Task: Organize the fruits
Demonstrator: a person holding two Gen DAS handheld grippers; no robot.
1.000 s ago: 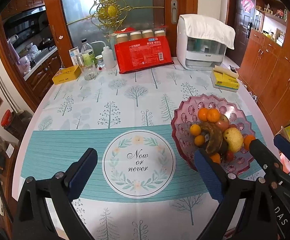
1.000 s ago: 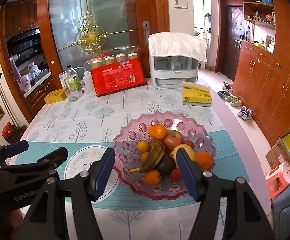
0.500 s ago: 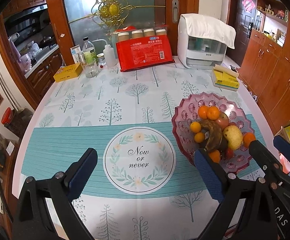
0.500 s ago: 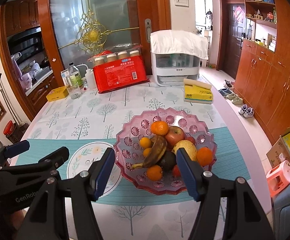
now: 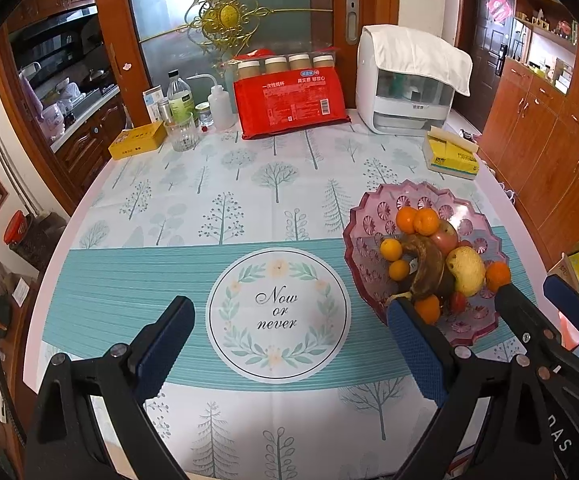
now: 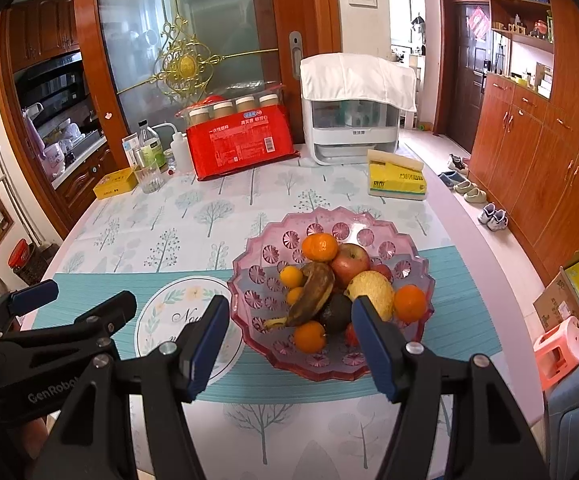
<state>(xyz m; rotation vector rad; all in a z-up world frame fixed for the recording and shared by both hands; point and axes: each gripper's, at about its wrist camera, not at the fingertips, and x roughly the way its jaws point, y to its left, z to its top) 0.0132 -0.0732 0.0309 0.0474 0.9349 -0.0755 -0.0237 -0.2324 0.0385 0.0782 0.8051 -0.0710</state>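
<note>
A pink glass fruit bowl (image 6: 369, 224) stands on the table, right of the round "Now or never" print (image 5: 277, 312). It holds several oranges, a brown banana (image 6: 313, 294), a red apple (image 6: 349, 258), a yellow pear (image 6: 371, 290) and a dark avocado (image 6: 335, 314). The bowl also shows in the left wrist view (image 5: 373, 216). My right gripper (image 6: 289, 338) is open and empty, just in front of the bowl. My left gripper (image 5: 289, 346) is open and empty above the round print, left of the bowl.
At the back of the table stand a red pack of paper cups (image 5: 289, 100), a white appliance (image 5: 405, 88), bottles and a glass (image 5: 181, 132), and a yellow box (image 5: 137, 140). A yellow tissue pack (image 5: 451, 154) lies at the right edge.
Both grippers have drawn back slightly toward the table's front edge; the bowl appears a little farther away. Both stay open and empty.
</note>
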